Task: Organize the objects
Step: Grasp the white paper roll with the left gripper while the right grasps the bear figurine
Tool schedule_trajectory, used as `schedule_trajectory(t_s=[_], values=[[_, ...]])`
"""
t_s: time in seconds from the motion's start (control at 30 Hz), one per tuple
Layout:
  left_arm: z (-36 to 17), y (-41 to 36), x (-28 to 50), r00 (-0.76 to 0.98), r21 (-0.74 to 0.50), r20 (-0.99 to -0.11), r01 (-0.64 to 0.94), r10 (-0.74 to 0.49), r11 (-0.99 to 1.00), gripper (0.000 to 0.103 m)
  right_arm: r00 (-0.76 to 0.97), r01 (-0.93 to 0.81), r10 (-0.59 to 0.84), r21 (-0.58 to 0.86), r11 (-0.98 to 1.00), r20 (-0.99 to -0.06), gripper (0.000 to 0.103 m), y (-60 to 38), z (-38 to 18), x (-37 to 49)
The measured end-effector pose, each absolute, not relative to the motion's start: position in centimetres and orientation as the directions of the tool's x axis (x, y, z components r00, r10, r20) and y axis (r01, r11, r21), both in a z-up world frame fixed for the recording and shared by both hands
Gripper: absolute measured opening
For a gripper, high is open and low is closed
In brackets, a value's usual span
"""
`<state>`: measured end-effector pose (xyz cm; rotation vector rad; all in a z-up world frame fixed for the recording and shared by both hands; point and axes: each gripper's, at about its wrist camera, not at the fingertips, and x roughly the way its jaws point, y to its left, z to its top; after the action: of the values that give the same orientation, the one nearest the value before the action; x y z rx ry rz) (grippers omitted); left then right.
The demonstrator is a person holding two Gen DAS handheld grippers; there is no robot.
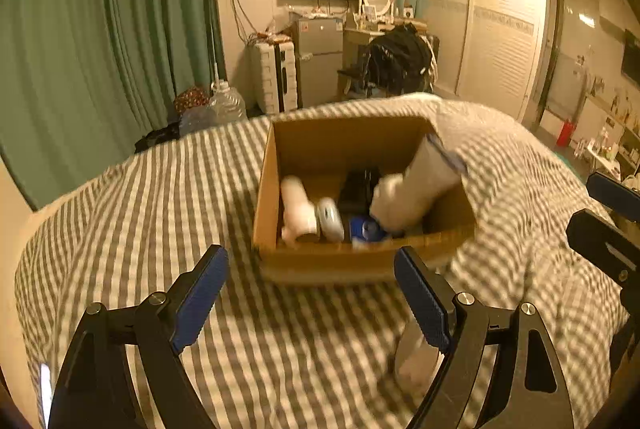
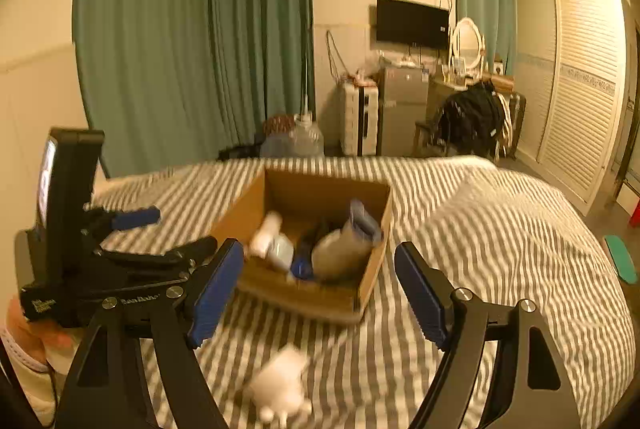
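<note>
An open cardboard box (image 1: pixel 332 261) sits on the striped bed (image 1: pixel 120 213). In it lie a white bottle (image 1: pixel 296 209), a small white item (image 1: pixel 330 219), a dark object (image 1: pixel 358 189), a blue item (image 1: pixel 366 229) and a large white pouch (image 1: pixel 416 185). My left gripper (image 1: pixel 312 293) is open and empty, just short of the box's near wall. A white object (image 1: pixel 416 357) lies on the bed by its right finger. My right gripper (image 2: pixel 318 289) is open and empty near the box (image 2: pixel 312 293), with the white object (image 2: pixel 280 385) blurred below it. The left gripper (image 2: pixel 160 233) shows at left.
The bed's far edge drops to a floor with a water jug (image 1: pixel 226 103), a white suitcase (image 1: pixel 274 75), a small fridge (image 1: pixel 320 59) and a chair with a black bag (image 1: pixel 396 59). Green curtains (image 1: pixel 100 29) hang at left; a wardrobe (image 1: pixel 500 25) stands at right.
</note>
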<state>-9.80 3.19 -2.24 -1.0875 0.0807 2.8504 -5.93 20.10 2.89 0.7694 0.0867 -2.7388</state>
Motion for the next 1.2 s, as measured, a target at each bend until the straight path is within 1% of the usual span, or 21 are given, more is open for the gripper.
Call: schedule_trajectory(t_s=[0.27,0.4,0.57,0.67,0.73,0.83,0.9,0.93,0.97,1.0,1.03,1.07,1.2], values=[[-6.1,4.1,-6.7,-0.680,-0.048,-0.720,-0.147,0.137,-0.988,0.088,-0.782,0.260,-0.210,-0.001,-0.966,-0.587,0.078,20.6,-1.7,-3.3],[-8.6,6.5,-6.2,-0.628,-0.031,-0.762,-0.211,0.160,-0.977,0.088,-0.755,0.209,-0.148,-0.020,-0.978,-0.639,0.078,20.9,-4.3,-4.2],[-10.3,8.8,-5.8,-0.589,-0.011,-0.787,-0.285,0.184,-0.958,0.088,-0.728,0.170,-0.135,0.014,-0.985,-0.672,0.078,22.3,-6.5,-5.2],[-11.2,9.7,-6.0,-0.579,0.004,-0.796,-0.297,0.177,-0.955,0.088,-0.722,0.148,-0.137,0.041,-0.988,-0.678,0.078,23.0,-7.0,-5.6],[-11.4,10.1,-6.3,-0.581,-0.006,-0.793,-0.297,0.185,-0.955,0.088,-0.719,0.137,-0.138,0.056,-0.989,-0.681,0.078,23.4,-7.3,-5.8],[-11.7,10.5,-6.9,-0.569,-0.053,-0.789,-0.312,0.231,-0.949,0.086,-0.710,0.126,-0.142,0.073,-0.989,-0.690,0.078,23.8,-7.8,-6.0],[-11.9,10.8,-7.1,-0.562,-0.073,-0.785,-0.330,0.259,-0.941,0.074,-0.710,0.118,-0.141,0.081,-0.990,-0.690,0.078,24.0,-7.9,-6.0],[-11.9,10.9,-7.2,-0.553,-0.091,-0.785,-0.343,0.280,-0.935,0.071,-0.710,0.115,-0.140,0.082,-0.990,-0.690,0.078,24.0,-7.8,-6.0],[-11.9,11.0,-7.2,-0.544,-0.109,-0.784,-0.353,0.299,-0.929,0.063,-0.711,0.112,-0.137,0.082,-0.990,-0.690,0.078,24.1,-7.8,-6.0],[-11.9,11.1,-7.1,-0.534,-0.124,-0.784,-0.364,0.316,-0.923,0.054,-0.711,0.110,-0.135,0.081,-0.991,-0.690,0.078,24.0,-7.8,-6.0],[-12.0,11.3,-7.0,-0.526,-0.132,-0.783,-0.380,0.332,-0.915,0.048,-0.711,0.109,-0.134,0.079,-0.991,-0.691,0.078,23.9,-7.8,-6.0],[-11.9,11.4,-6.8,-0.524,-0.131,-0.780,-0.397,0.341,-0.909,0.033,-0.710,0.108,-0.131,0.078,-0.991,-0.691,0.078,23.9,-7.8,-6.0],[-11.6,11.8,-6.0,-0.536,-0.089,-0.779,-0.421,0.327,-0.903,0.027,-0.713,0.100,-0.126,0.077,-0.992,-0.690,0.078,23.8,-7.8,-5.9]])
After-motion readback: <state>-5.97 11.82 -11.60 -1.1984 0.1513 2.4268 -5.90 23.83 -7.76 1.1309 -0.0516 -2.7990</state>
